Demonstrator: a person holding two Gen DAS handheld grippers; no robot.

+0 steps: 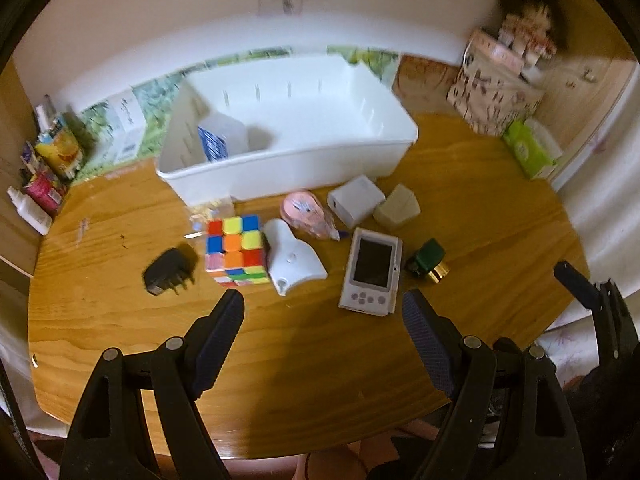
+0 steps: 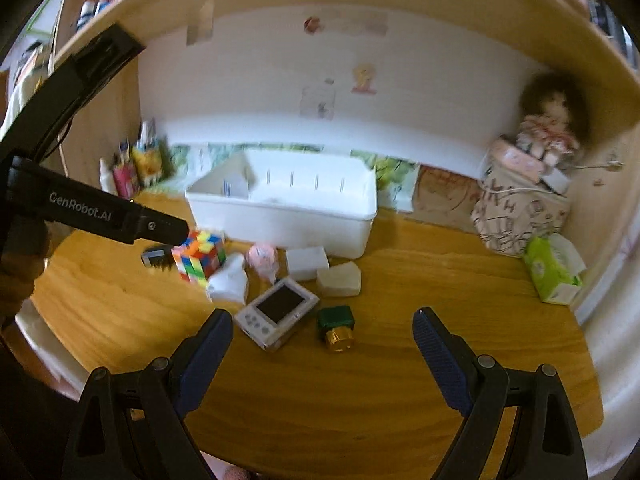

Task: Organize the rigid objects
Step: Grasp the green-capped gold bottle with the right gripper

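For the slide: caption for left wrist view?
Open left gripper above cube, handheld console and white bin.

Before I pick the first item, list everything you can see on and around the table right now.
Bin: 1, white, back centre of table.
Bottle: 1, clear with blue label, inside bin, left end.
Puzzle cube: 1, multicoloured, front of bin, left.
Plug adapter: 1, black, left of cube.
White curved device: 1, right of cube.
Pink item: 1, behind curved device.
White box: 1, near bin's front wall.
Pale block: 1, off-white, right of white box.
Handheld console: 1, white, dark screen, centre.
Green and gold bottle: 1, right of console.
Tissue pack: 1, green, far right.
Doll: 1, back right corner.
Table: 1, wooden.
Left gripper: open, empty.
Right gripper: open, empty.
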